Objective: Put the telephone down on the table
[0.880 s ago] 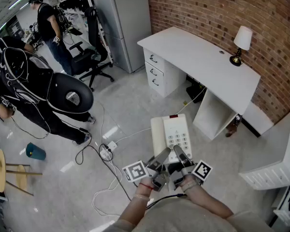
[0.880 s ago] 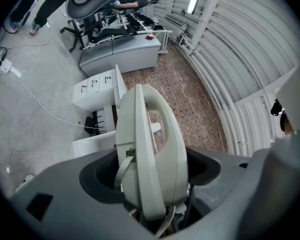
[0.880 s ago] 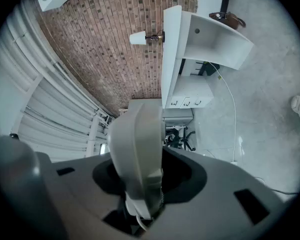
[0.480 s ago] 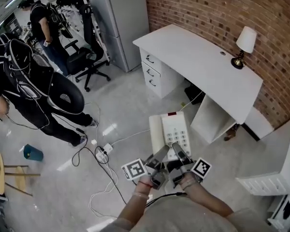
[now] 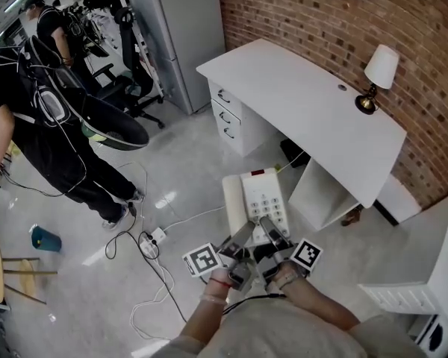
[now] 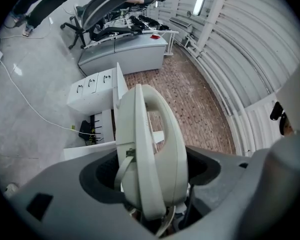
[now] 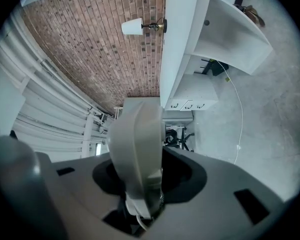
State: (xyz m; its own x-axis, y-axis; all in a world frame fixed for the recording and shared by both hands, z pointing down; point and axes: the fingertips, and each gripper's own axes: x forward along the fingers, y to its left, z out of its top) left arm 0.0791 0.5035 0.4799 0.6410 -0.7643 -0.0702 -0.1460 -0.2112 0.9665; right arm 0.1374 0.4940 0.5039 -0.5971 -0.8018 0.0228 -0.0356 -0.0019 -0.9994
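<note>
A cream push-button telephone [image 5: 257,202] hangs in the air above the floor, its handset resting on its left side. Both grippers hold its near end. My left gripper [image 5: 237,246] is shut on the handset side and my right gripper [image 5: 273,237] on the keypad side. In the left gripper view the telephone [image 6: 149,149] fills the gap between the jaws of the left gripper [image 6: 150,189]. In the right gripper view its edge [image 7: 137,144] sits clamped in the right gripper [image 7: 140,181]. The white table [image 5: 306,103] stands just beyond the telephone, against the brick wall.
A small lamp [image 5: 375,77] stands at the table's far right end, and a drawer unit [image 5: 235,121] sits under its left end. A person in black [image 5: 52,125] stands at the left. Cables and a power strip [image 5: 151,237] lie on the floor. White shelving [image 5: 407,293] is at lower right.
The telephone and both grippers have drifted slightly up and left in the head view, nearer the table. The person in black has shifted further left. Both grips are unchanged.
</note>
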